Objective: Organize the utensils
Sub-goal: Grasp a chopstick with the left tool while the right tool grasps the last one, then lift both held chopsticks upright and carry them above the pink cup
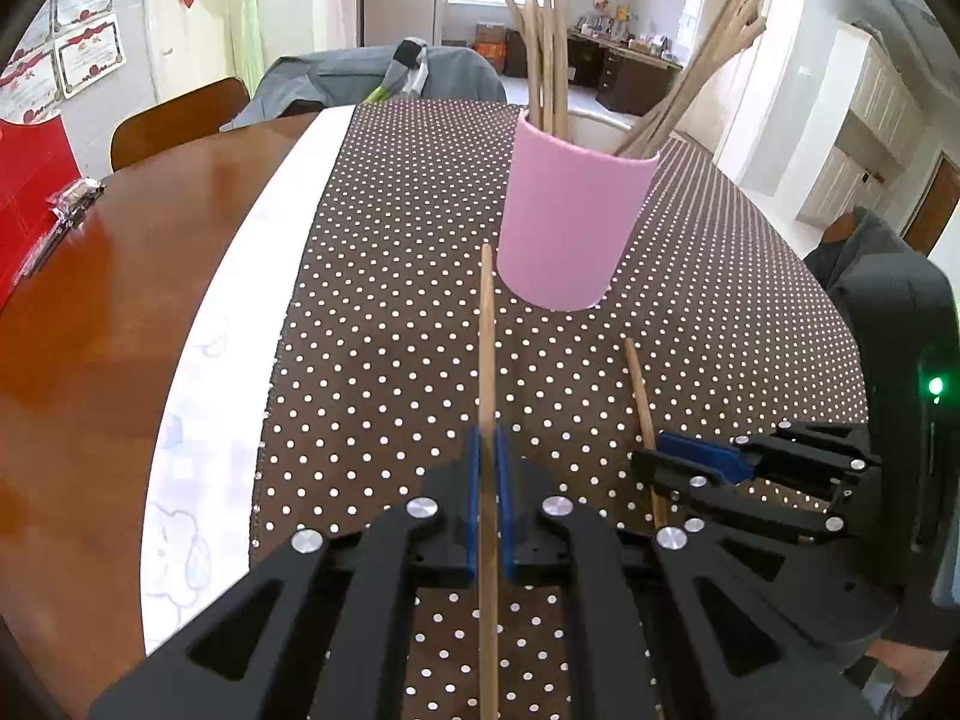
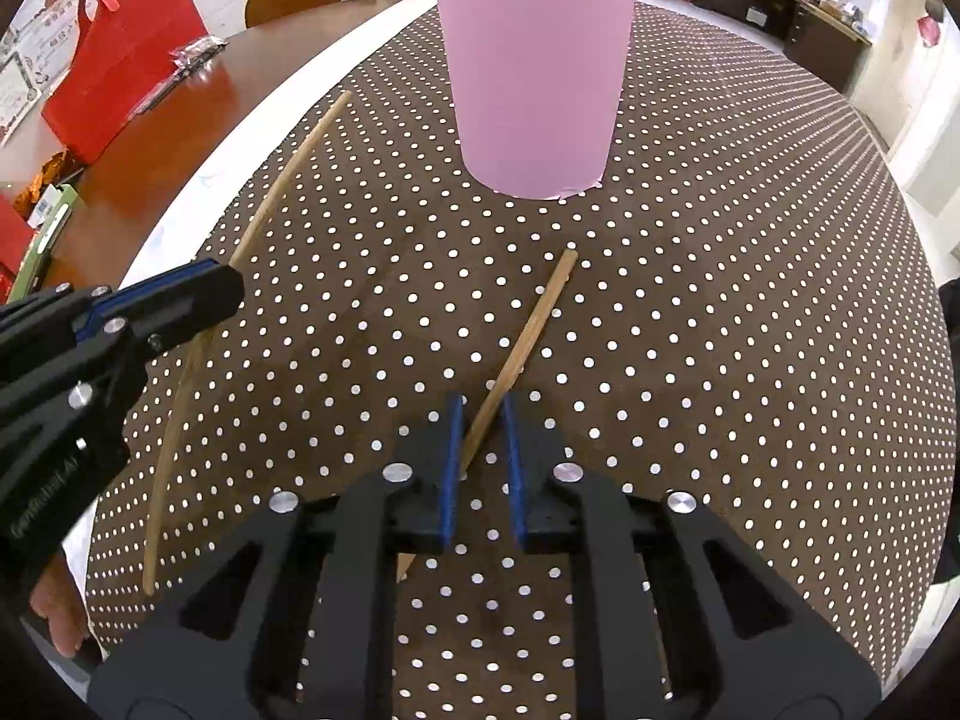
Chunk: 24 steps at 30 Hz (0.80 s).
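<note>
Long wooden chopstick (image 1: 487, 360) is clamped between the blue pads of the left gripper (image 1: 491, 450), tip pointing toward the pink holder (image 1: 570, 222). A second chopstick (image 2: 528, 330) lies on the dotted tablecloth (image 2: 720, 300), running diagonally between the fingers of the right gripper (image 2: 483, 414); the jaws are narrowed around it (pad contact cannot be told, a slight gap shows in the right wrist view). The holder stands upright just ahead of both, already stuffed with more chopsticks (image 1: 543, 48). Red bag (image 2: 114, 78) sits on the bare wooden table (image 1: 120, 276), well apart.
</note>
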Tool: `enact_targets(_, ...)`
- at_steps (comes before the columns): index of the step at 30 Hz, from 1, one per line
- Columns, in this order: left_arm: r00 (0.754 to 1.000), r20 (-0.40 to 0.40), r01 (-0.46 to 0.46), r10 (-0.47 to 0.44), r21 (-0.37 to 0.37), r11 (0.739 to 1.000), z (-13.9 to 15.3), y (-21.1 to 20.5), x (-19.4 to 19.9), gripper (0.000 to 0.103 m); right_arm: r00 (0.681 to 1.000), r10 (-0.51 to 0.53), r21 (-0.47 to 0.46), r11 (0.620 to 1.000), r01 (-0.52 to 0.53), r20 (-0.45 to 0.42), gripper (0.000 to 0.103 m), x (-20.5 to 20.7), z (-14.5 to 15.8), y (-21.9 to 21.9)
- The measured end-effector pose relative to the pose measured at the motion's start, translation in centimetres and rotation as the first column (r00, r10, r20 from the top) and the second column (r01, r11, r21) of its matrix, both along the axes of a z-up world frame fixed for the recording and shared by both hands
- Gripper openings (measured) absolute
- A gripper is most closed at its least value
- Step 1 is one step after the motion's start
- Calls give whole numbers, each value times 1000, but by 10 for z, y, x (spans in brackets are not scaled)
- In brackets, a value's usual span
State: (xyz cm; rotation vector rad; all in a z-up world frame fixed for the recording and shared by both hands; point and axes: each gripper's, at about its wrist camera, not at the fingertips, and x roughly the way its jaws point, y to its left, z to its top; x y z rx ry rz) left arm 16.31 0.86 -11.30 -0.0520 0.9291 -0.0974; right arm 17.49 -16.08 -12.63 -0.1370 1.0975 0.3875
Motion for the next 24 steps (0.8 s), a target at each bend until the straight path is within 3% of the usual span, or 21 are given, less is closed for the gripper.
enact_targets(12,999,34,13,-12,-14,1000,8,-1,-7,6,1000,26,12,1000,-26,-9,7,-11,7,-23)
enact_targets(19,996,92,13,-10,-21,1000,20,-4,-15,6,1000,21,39,999,-21,14,6,-19,16,-36)
enact_targets(24,989,150,15,-16,14,1000,28,-11,-23,6,998,-5,92,996,0,55,6,-25,26,-53)
